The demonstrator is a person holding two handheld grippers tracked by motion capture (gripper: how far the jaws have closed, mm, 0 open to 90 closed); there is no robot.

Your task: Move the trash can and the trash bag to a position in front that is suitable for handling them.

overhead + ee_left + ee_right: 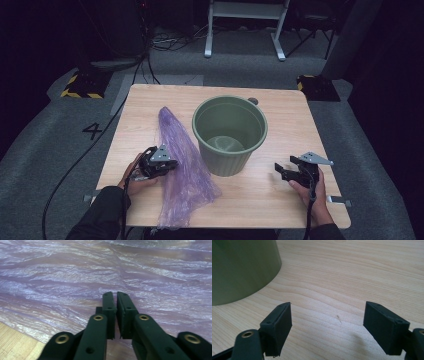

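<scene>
now your left gripper (161,164) is pressed together on the purple bag (181,165), whose long axis runs away from you; the green bin (229,134) stands beside it, your right gripper (291,172) spread, idle.

A light wooden table (280,200) is standing on grey carpet (45,145), its grain running across the top. A black "4" (92,131) is showing on the carpet left of the table. Two black blocks with yellow-and-black hazard striping are sitting near the far corners, one at the left (80,86), one at the right (317,86). A white metal frame (245,25) is standing farther back, with loose cables (172,42) lying beside it. A grey mat (160,82) is lying just beyond the table's far edge.
</scene>
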